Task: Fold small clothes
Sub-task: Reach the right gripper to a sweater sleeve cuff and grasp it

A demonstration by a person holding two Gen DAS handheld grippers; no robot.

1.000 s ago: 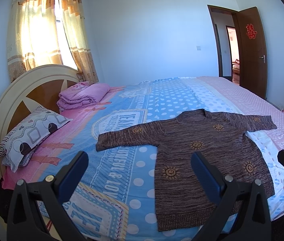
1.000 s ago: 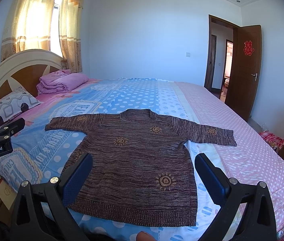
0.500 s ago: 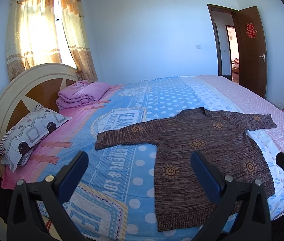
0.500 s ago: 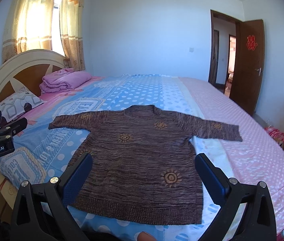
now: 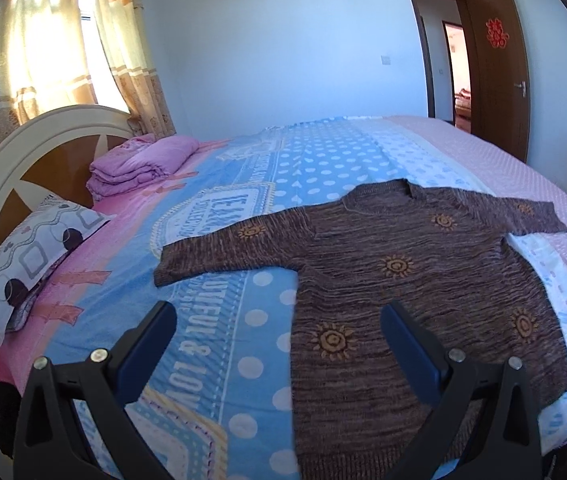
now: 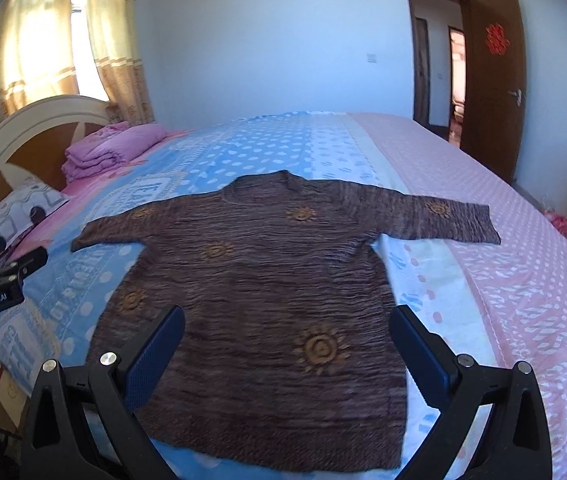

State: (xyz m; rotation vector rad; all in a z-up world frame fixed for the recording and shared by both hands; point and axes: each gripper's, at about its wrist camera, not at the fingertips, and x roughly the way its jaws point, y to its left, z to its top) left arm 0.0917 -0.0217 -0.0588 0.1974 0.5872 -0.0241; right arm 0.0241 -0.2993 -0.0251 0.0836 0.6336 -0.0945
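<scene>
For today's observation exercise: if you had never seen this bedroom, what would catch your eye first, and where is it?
A brown knitted sweater with orange sun motifs lies flat, sleeves spread, on the near part of the blue and pink bed cover. Both the left gripper and the right gripper are open above its hem, touching nothing. By the headboard sit a folded pink blanket and a patterned pillow.

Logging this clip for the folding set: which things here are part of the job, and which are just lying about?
Part of the job:
sweater, spread flat on the bed, unfolded
left gripper, open, holding nothing
right gripper, open, holding nothing

Just lying about:
folded pink blanket
pillow
headboard
curtains
door
</scene>
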